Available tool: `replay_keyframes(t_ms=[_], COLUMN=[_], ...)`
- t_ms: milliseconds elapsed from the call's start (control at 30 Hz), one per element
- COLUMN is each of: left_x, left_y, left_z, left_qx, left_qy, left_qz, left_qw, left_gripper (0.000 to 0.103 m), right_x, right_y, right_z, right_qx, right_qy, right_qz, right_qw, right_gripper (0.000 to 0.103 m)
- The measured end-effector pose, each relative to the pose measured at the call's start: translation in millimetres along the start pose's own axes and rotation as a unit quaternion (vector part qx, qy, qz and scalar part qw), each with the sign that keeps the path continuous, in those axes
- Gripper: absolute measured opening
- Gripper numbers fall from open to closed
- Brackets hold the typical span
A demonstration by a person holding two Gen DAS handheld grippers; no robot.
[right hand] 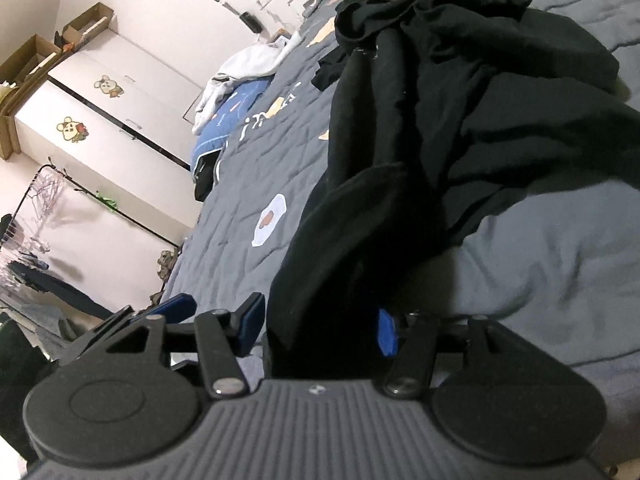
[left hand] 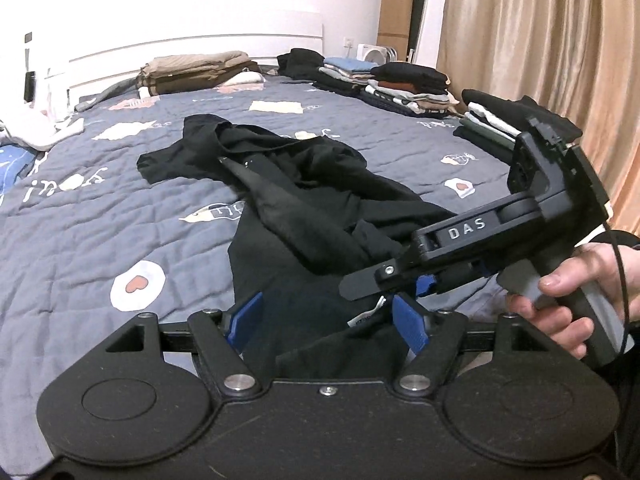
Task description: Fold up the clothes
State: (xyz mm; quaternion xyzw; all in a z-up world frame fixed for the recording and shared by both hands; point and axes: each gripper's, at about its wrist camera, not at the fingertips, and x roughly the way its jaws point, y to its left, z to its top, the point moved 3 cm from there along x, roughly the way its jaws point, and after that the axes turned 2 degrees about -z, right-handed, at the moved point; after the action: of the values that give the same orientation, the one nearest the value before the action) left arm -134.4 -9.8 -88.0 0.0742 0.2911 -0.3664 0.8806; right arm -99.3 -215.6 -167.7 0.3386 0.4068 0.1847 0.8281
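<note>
A crumpled black garment lies spread across a grey-blue quilted bed. Its near edge rises between the blue pads of the left gripper, whose jaws stand wide around the fabric without pinching it. The right gripper, held by a hand, has a fold of the same garment between its jaws, which look closed on the cloth. Stacks of folded clothes line the bed's far right side. Cardboard boxes sit atop a white wardrobe, their contents unclear.
</note>
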Motion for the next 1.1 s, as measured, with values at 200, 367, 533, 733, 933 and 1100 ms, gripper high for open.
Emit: replay_keyframes(t_ms=[200,367,533,733,933,1100], left_x=[-3,-4,-4,-2,2,7], left_y=[3,6,11,18,23,22], left_z=[-1,1,2,3,4,8], left_qx=[-0.006,-0.014,-0.028,-0.048,-0.068,-0.083], left_qy=[-0.005,-0.011,-0.013,-0.012,-0.011,-0.013], left_qz=[0.000,-0.001,0.000,0.003,0.004,-0.005], left_qw=[1.0000,0.9998,0.9995,0.9988,0.9976,0.9965], left_gripper=[0.070,0.070,0.070,0.070,0.070,0.070], right_x=[7,8,3,-13,-37,-64], right_y=[3,3,6,12,8,3], right_z=[-1,-4,-3,0,12,30], right_qx=[0.004,-0.009,-0.049,-0.083,-0.078,-0.072], right_qy=[-0.001,-0.005,-0.012,-0.038,-0.073,-0.112], right_qz=[0.001,-0.006,-0.034,-0.049,-0.044,-0.041], right_qw=[1.000,1.000,0.998,0.995,0.993,0.990], right_gripper=[0.057,0.041,0.018,0.016,0.015,0.014])
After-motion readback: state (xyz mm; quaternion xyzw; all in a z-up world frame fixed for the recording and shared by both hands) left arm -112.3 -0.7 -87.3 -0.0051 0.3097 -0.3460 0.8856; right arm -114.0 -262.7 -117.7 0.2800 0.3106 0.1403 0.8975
